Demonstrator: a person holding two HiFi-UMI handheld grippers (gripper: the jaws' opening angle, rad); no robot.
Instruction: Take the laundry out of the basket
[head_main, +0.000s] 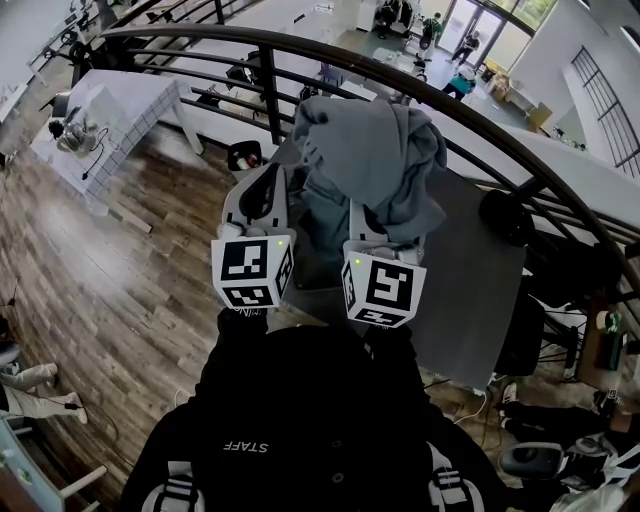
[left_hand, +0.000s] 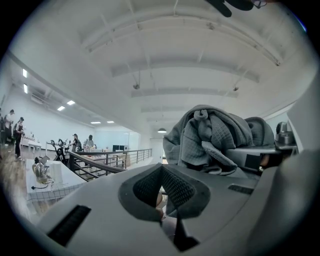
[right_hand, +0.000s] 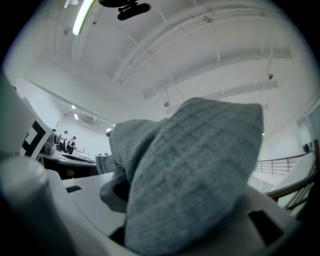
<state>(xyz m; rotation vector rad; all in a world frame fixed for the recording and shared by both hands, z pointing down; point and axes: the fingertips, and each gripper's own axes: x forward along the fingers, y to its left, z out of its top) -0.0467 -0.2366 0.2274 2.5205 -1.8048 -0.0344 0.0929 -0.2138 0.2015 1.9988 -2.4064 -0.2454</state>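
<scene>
1. Where the left gripper ended, its two dark ribbed pads met edge to edge in the left gripper view, with no gap and no cloth seen at their tips.
2. The right gripper had its jaws clamped on the gray garment. The ribbed cloth bulged up from between the white jaw bodies and filled most of the right gripper view.
3. Seen from the head view, the gray garment sat bunched on top of the right gripper and draped down around it, lifted clear of the gray table below.
4. Just beside the right gripper, the left gripper pointed the same way, and its own view showed the garment piled to its right.
5. Each gripper's marker cube, left and right, faced the head camera, close above the person's black top.
6. A dark curved railing ran beyond the garment, a wooden floor lay to the left, and a white tiled table stood farther off.
</scene>
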